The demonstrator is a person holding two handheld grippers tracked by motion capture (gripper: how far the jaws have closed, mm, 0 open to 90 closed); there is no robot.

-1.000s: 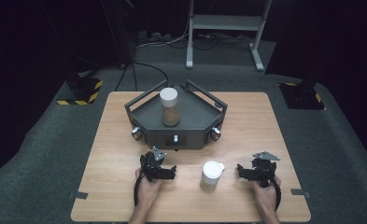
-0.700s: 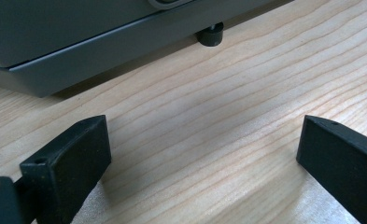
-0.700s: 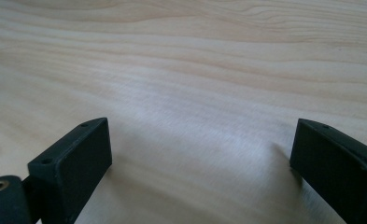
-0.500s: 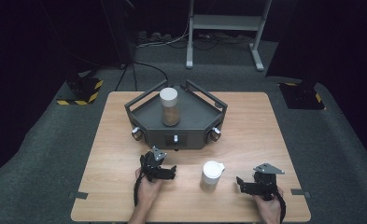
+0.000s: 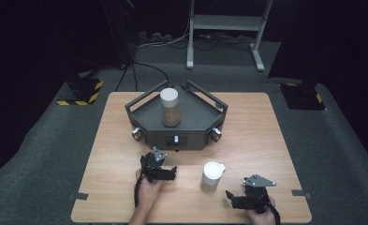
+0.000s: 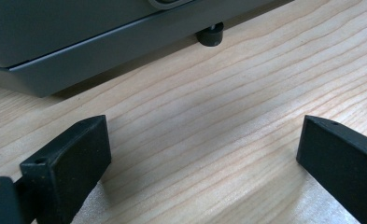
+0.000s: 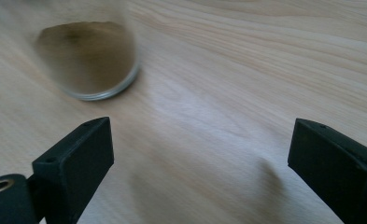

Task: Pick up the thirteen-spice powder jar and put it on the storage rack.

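At the lower left of the high view, the left tool [image 5: 172,172] is lying low on the worktop [image 5: 266,136], its jaws spread wide with nothing between them, pointing toward the front of the grey tray [image 5: 144,112] that is sitting in the upper middle. Inside that tray a jar [image 5: 169,107] with a white lid is standing upright. Right of the left tool, in the lower middle, a second jar [image 5: 211,176] with a white lid is standing on the bare wood, and at the lower right the right tool [image 5: 229,198] is aiming at it, jaws likewise spread and empty, near the jar but not touching. The step in hand looks like the approach to this jar; the next move calls for sliding the right tool forward until the jaws are flanking the jar, then closing. Counted: two jars, one tray, two tools.
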